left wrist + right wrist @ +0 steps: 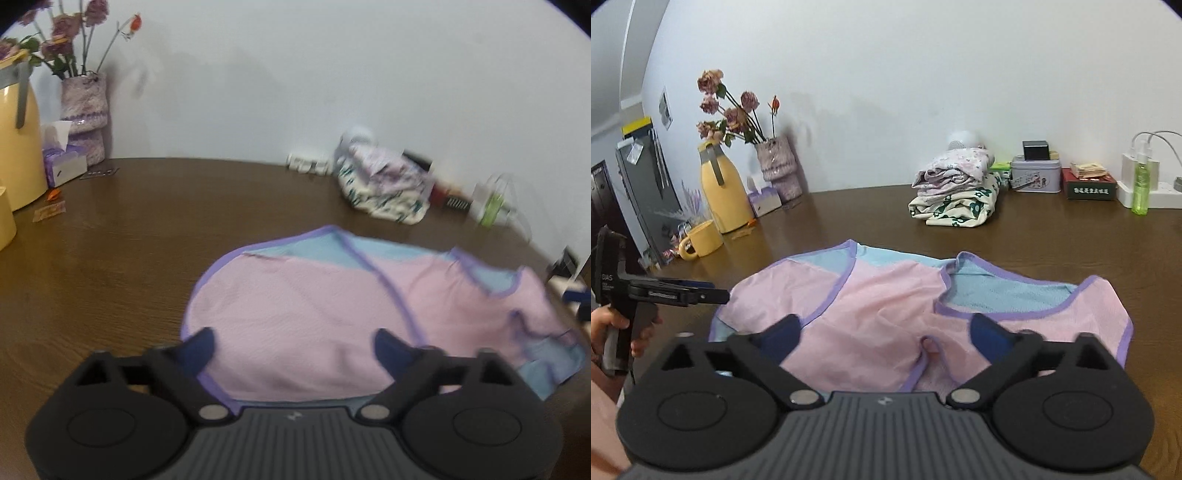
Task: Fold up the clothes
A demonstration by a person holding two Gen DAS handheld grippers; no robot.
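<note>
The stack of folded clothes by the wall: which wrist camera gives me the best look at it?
The right wrist view. There the stack of folded clothes is sharp: a pale lilac floral piece lies on a cream one with dark green flowers, near the table's back edge. The left wrist view shows the same stack only motion-blurred, with layers and prints hard to separate.

Garment (886, 317) matt pink cloth, perhaps mesh; table (1071, 236) glossy dark wood grain.
</note>
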